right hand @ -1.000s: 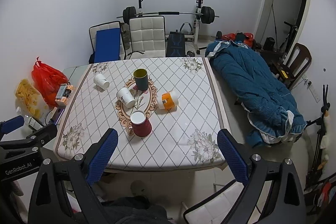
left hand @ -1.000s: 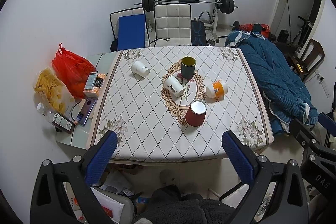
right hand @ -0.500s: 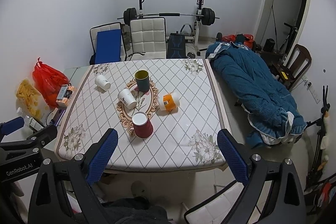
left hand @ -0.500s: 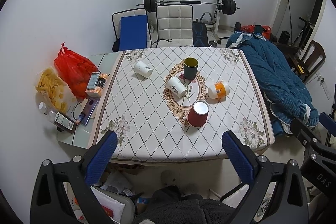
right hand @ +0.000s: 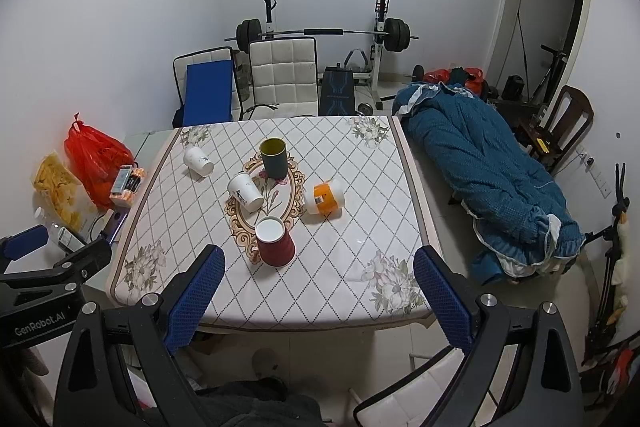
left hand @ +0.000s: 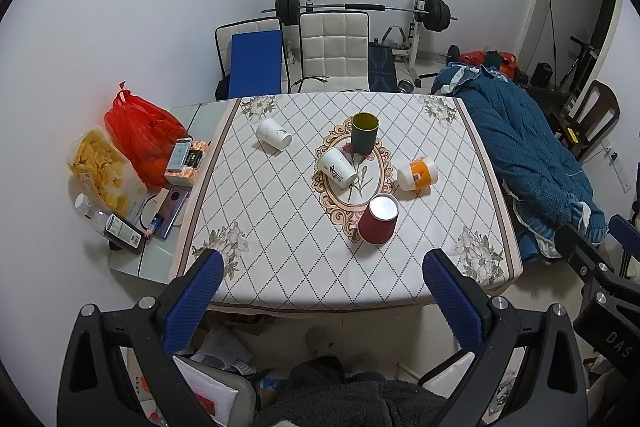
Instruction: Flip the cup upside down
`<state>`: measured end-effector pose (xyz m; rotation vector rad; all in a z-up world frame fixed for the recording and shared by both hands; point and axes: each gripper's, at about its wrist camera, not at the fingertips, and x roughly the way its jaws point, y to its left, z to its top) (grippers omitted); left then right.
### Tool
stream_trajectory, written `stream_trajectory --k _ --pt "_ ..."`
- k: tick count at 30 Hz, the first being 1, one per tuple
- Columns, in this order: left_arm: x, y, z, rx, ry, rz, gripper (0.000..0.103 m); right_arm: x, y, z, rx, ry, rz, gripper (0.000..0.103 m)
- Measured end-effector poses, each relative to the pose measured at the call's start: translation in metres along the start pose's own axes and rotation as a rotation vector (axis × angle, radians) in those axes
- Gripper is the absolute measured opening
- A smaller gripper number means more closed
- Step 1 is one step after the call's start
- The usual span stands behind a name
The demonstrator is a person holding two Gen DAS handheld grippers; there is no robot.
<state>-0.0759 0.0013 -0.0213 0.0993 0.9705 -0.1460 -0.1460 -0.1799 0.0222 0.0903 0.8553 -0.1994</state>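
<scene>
While both grippers (left hand: 320, 291) (right hand: 318, 283) gape wide and empty, the red cup's (left hand: 378, 219) mouth faces away, unseen.

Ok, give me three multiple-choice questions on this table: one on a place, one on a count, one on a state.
1. Which cup sits nearest the table's front edge?
A red cup
B orange cup
C dark green cup

2. How many cups are on the table?
A three
B five
C seven

3. How does the dark green cup stand?
A on its side
B mouth down
C upright, mouth up

Answers:
A: the red cup is nearest.
B: red, orange cup, dark green cup, two white cups.
C: its open mouth faces up.
</scene>
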Motion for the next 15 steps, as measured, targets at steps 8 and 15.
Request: stream_trajectory --k 8,15 --pt "-0.0006 0.0004 -0.0011 -0.001 -0.001 -0.001 0.102 -0.0012 0.0012 0.0016 -0.001 -0.003 -0.001 0.098" --pt "-0.001 0.001 -0.0006 0.0 -0.005 0.001 0.102 -0.0012 0.0007 0.0002 0.0 -0.003 -0.001 0.098"
